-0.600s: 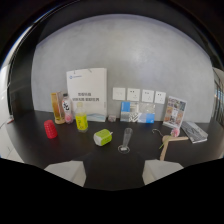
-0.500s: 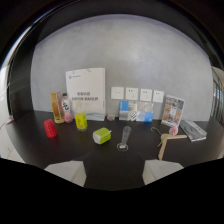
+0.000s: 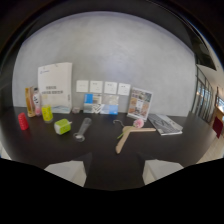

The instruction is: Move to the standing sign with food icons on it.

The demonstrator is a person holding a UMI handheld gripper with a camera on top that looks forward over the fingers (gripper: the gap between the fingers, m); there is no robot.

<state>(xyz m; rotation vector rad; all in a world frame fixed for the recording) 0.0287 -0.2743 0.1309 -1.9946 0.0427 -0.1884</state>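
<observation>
The gripper (image 3: 114, 167) stood open and empty at the lower centre, since the task needed no grasp, aimed toward the standing sign (image 3: 139, 103) propped upright right of centre.

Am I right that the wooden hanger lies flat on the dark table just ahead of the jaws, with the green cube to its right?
Not quite: in the gripper view the green cube sits left of the wooden hanger, not right. The rest holds; the hanger lies flat on the dark table ahead of the open jaws.

Two pale, whitish gripper fingers (image 3: 109, 172) poke up from a black mass below, each a flat wedge with angled edges, dark gap between them.
</observation>
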